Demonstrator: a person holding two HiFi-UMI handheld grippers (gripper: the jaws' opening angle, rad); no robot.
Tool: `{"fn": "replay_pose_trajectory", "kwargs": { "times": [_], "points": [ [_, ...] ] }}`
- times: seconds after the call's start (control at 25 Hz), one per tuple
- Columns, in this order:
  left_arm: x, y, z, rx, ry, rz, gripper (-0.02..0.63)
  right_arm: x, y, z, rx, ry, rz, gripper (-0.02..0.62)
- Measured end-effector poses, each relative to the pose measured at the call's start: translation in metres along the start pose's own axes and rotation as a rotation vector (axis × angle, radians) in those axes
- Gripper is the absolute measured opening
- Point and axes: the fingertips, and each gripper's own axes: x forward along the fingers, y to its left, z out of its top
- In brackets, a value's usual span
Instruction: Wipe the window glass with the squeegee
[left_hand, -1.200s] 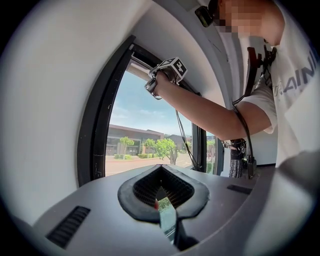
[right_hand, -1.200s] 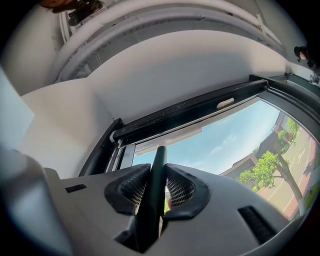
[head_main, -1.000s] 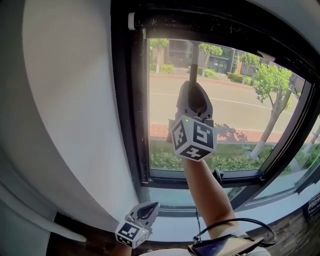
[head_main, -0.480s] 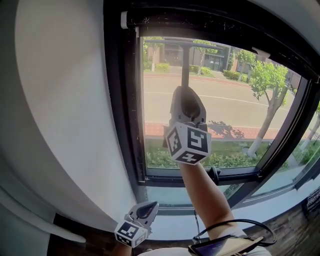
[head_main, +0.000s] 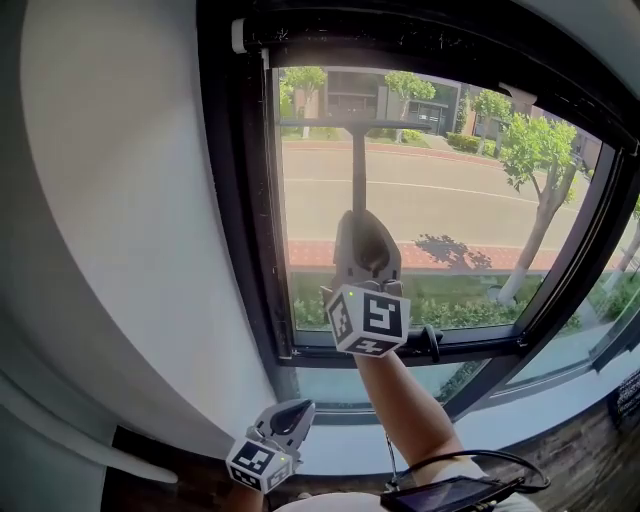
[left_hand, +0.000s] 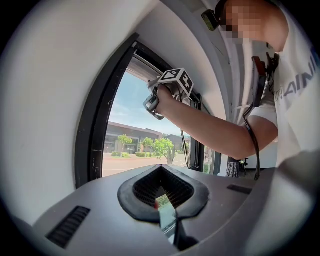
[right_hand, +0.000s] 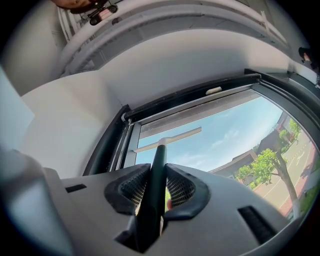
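The right gripper (head_main: 360, 228), at the centre of the head view, has its jaws clamped on the dark handle of the squeegee (head_main: 358, 160). The squeegee's blade lies across the upper left of the window glass (head_main: 460, 200). The left gripper (head_main: 287, 418) hangs near the bottom edge, jaws together and empty.

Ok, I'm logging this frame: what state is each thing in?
Window: closed.
Squeegee: gripped by its handle, blade high on the window.
Right tongs: shut on the squeegee.
Left tongs: shut, empty, held down low.
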Motion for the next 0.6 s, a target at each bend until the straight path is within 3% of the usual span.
{"fn": "replay_pose_trajectory", "kwargs": {
  "times": [0.6],
  "points": [
    [-0.012, 0.002, -0.004, 0.005, 0.021, -0.006, 0.018, -0.047, -0.002, -0.052, -0.009, 0.077, -0.01, 0.1]
  ]
}}
